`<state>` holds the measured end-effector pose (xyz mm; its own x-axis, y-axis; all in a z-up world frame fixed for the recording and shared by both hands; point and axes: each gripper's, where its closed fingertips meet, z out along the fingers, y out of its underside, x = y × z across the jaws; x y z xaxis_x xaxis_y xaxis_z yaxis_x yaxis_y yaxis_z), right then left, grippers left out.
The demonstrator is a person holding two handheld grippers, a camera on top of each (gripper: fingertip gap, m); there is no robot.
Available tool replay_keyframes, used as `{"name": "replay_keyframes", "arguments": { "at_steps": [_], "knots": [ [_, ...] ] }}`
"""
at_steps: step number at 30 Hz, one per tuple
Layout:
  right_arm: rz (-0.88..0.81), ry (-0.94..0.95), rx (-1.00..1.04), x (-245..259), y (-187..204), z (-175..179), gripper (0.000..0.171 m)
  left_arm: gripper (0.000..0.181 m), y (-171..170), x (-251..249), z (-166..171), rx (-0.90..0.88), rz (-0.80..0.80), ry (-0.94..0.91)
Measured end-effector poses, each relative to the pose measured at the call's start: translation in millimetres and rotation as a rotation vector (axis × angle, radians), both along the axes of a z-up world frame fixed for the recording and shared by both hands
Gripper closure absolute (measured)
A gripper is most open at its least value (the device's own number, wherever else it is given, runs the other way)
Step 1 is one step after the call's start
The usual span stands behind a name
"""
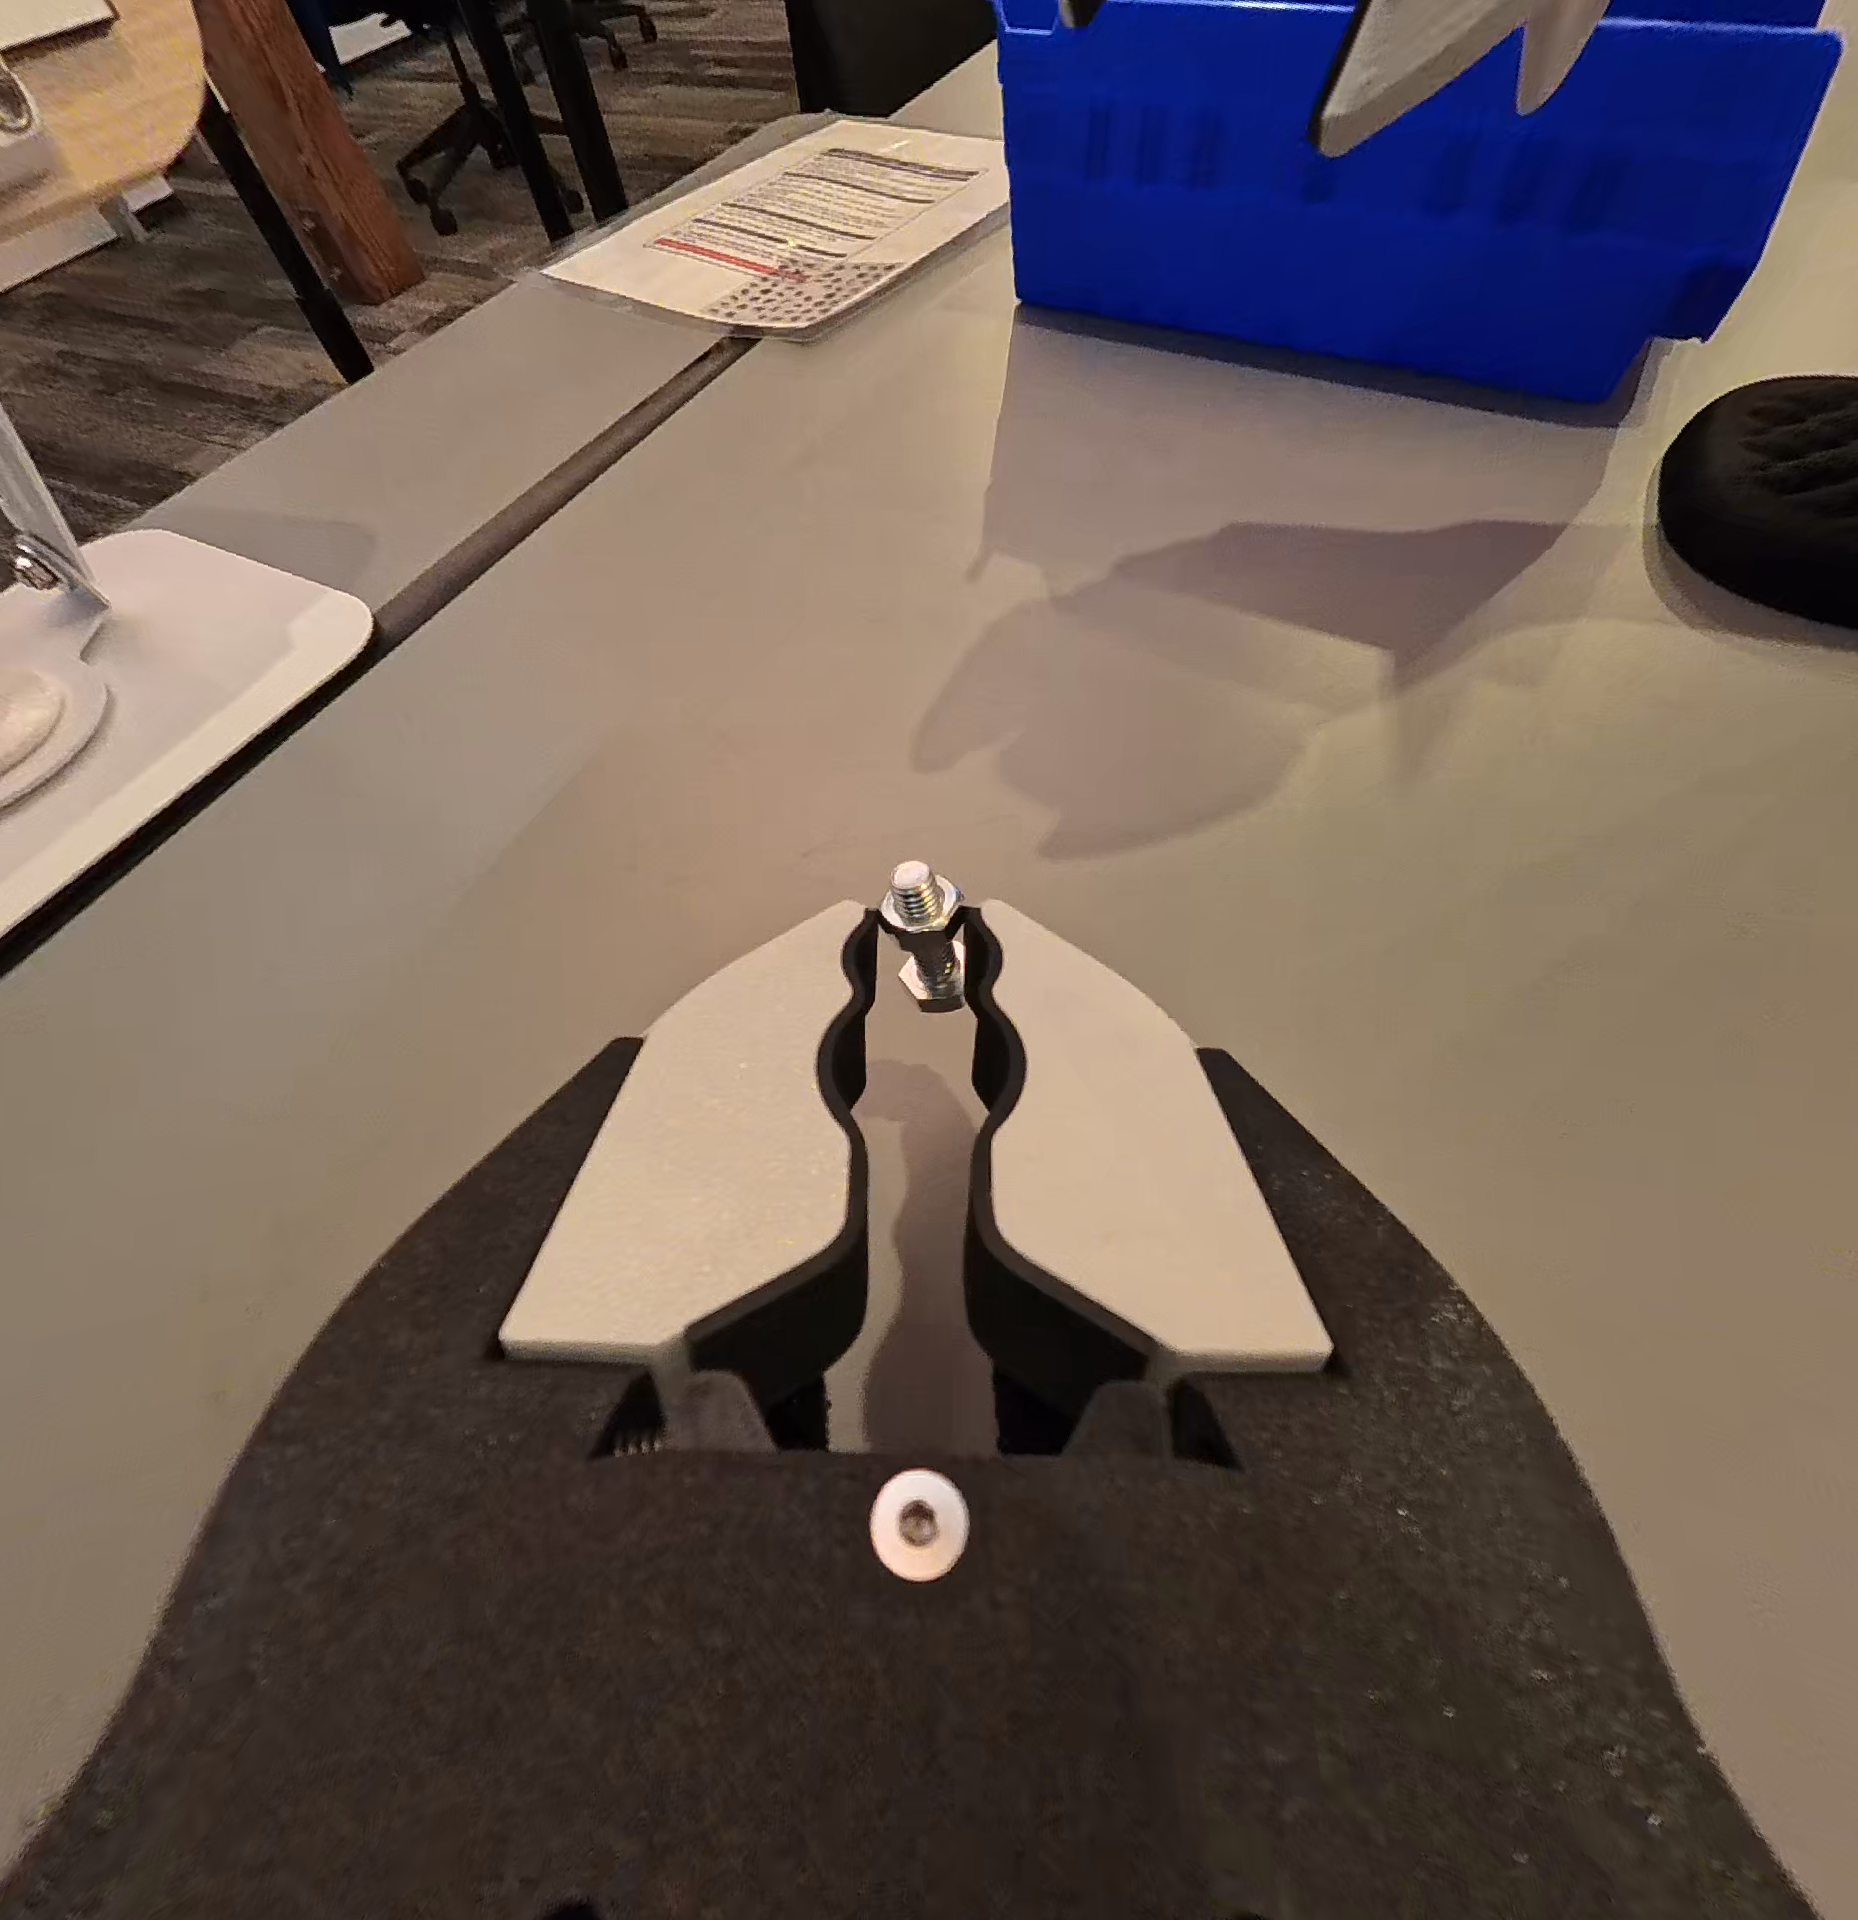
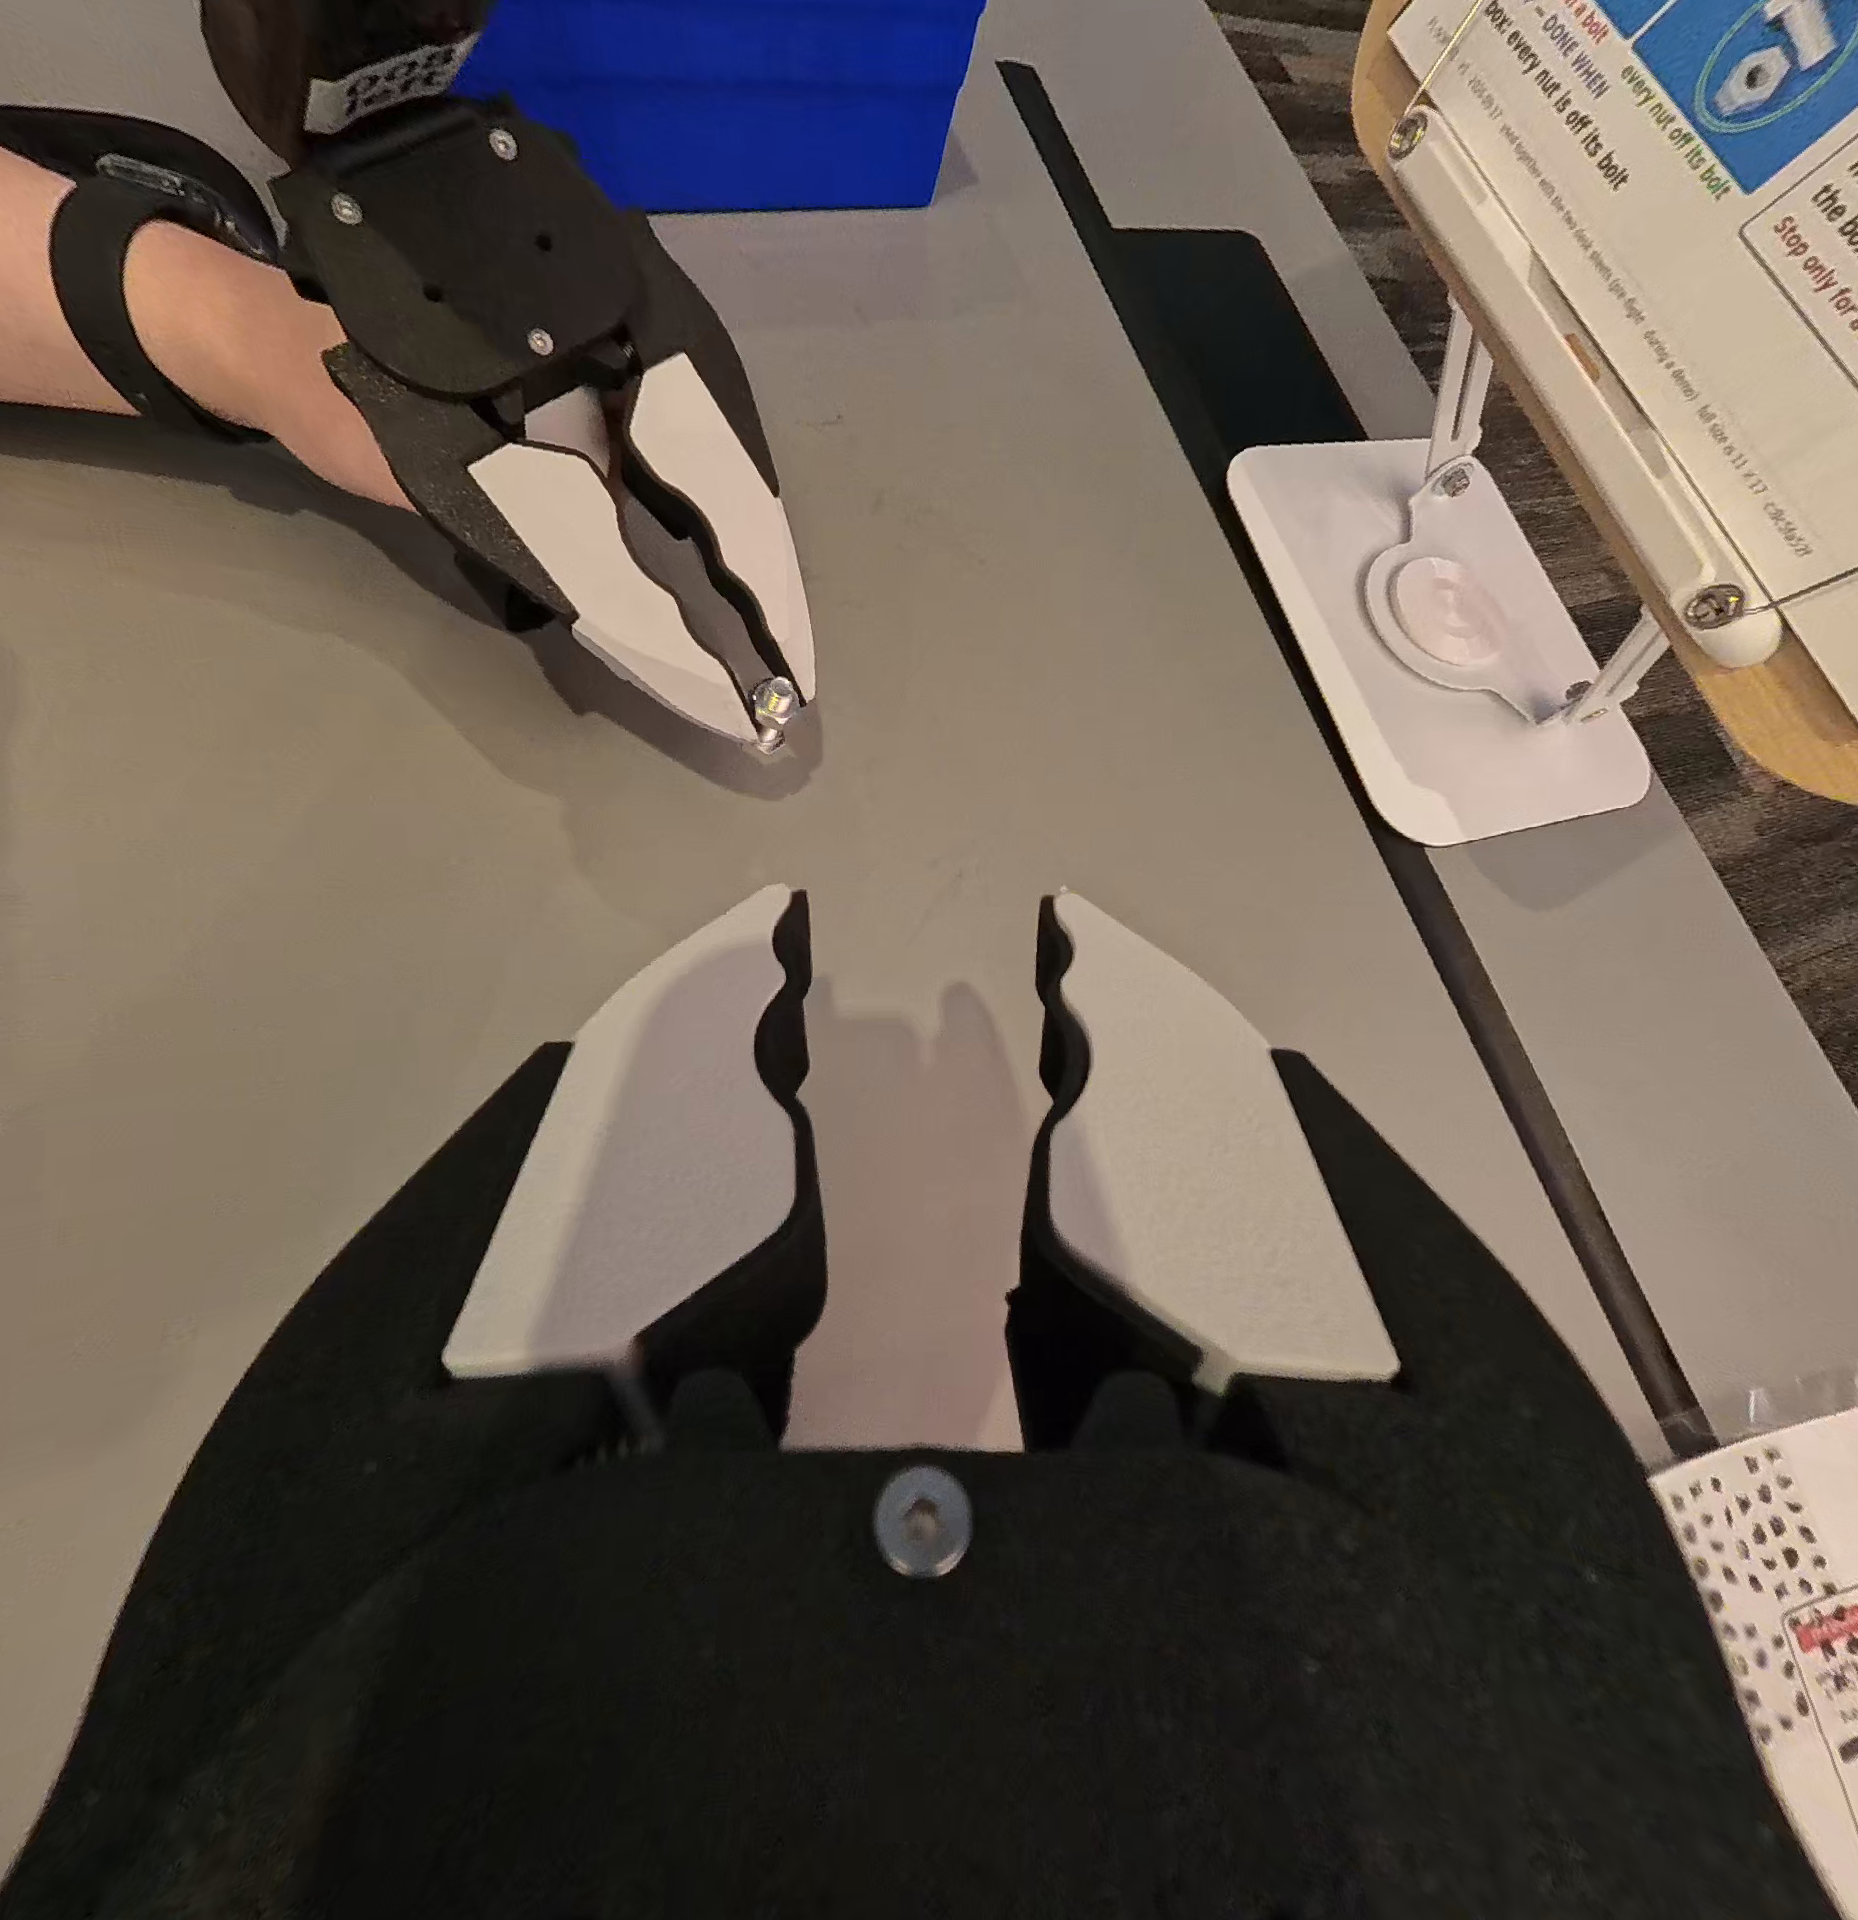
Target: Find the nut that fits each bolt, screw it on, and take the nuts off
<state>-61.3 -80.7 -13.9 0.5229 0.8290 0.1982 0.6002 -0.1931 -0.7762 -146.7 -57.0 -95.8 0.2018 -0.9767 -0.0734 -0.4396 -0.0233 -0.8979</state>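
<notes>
Bolt (image 1: 923, 935) stands upright on the grey table (image 1: 696, 675), head down, threaded end up, long axis vertical. Left gripper (image 1: 923, 920) is clamped on the nut (image 1: 922, 910) near its top. Right gripper (image 2: 917, 914) hangs empty, jaws spread, a bit away. I'd pinch the bolt's shank or head low, square-on, so it can't tip while unscrewing.
</notes>
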Motion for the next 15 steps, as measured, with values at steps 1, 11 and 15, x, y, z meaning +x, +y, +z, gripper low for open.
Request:
{"name": "replay_keyframes", "arguments": {
  "at_steps": [1, 11, 15],
  "knots": [
    [0.001, 0.001, 0.002, 0.0, 0.1, 0.1, 0.130, 0.166, 0.1, -0.2, -0.8, -0.005, -0.001, 0.000],
    [-0.014, 0.006, 0.009, 8.4, 1.5, 2.9, 0.130, 0.166, 3.3, -4.7, -4.7, 0.010, 0.010, 0.016],
    [-0.018, 0.000, 0.010, 12.0, 1.3, 3.1, 0.130, 0.166, 1.7, -4.1, -9.6, 0.024, 0.004, 0.041]
  ]
}}
